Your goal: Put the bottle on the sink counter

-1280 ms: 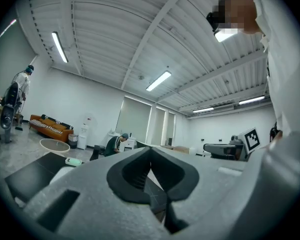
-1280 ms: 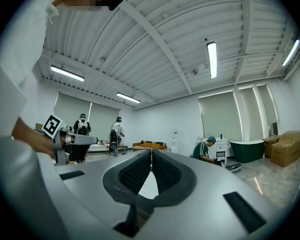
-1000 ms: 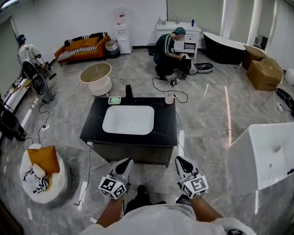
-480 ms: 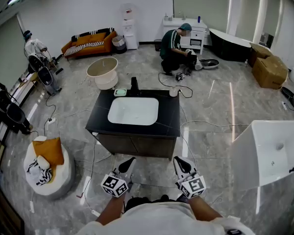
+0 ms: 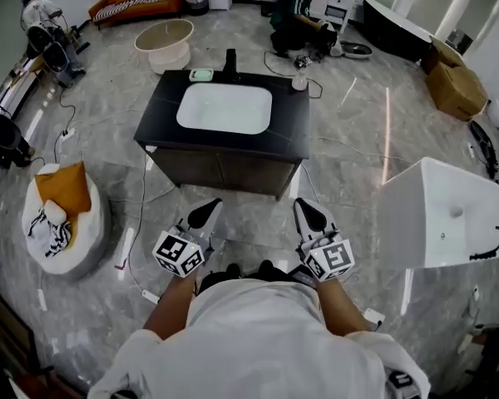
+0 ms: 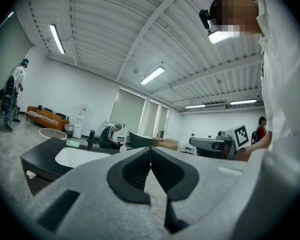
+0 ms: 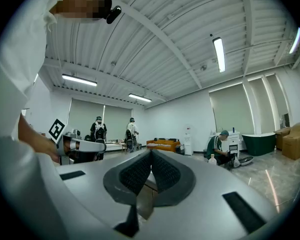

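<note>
A black sink counter with a white basin stands on the grey floor ahead of me. A small pale bottle stands at its far right corner; it shows again as a tiny bottle in the left gripper view and as a bottle in the right gripper view. My left gripper and right gripper are held low near my body, well short of the counter. Both are shut with nothing between the jaws, as the left gripper and right gripper show in their own views.
A black faucet and a green soap dish sit at the counter's far edge. A white tub stands to the right, a white seat with an orange cushion to the left. A person crouches beyond. Cables cross the floor.
The head view has tilted further down, so the counter sits higher in the frame and more of my body shows. Both grippers stay shut and low in front of me.
</note>
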A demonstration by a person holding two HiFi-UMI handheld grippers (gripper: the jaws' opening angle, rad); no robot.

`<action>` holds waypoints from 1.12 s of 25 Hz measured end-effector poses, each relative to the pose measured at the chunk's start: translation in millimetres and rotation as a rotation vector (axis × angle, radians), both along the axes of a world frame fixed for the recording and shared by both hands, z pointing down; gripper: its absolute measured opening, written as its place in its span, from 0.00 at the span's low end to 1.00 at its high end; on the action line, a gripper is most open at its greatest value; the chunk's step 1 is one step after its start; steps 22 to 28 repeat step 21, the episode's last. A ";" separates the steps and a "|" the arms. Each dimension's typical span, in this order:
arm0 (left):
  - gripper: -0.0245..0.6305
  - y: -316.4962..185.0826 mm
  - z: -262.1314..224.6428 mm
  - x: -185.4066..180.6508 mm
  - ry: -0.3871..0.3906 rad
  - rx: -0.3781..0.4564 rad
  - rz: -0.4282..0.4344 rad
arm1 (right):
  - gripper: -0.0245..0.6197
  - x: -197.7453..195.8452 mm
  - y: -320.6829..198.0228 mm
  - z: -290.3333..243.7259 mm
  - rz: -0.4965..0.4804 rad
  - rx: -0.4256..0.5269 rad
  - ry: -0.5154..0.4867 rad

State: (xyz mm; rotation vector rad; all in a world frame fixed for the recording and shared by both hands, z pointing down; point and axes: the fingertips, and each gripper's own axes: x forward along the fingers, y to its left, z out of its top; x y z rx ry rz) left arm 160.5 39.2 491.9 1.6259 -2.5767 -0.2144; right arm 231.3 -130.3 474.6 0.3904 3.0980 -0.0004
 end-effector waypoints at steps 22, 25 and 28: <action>0.06 -2.4 24.3 25.6 0.083 0.018 0.192 | 0.06 53.3 3.5 18.5 0.143 0.025 0.096; 0.06 -2.4 24.3 25.6 0.083 0.018 0.192 | 0.06 53.3 3.5 18.5 0.143 0.025 0.096; 0.06 -2.4 24.3 25.6 0.083 0.018 0.192 | 0.06 53.3 3.5 18.5 0.143 0.025 0.096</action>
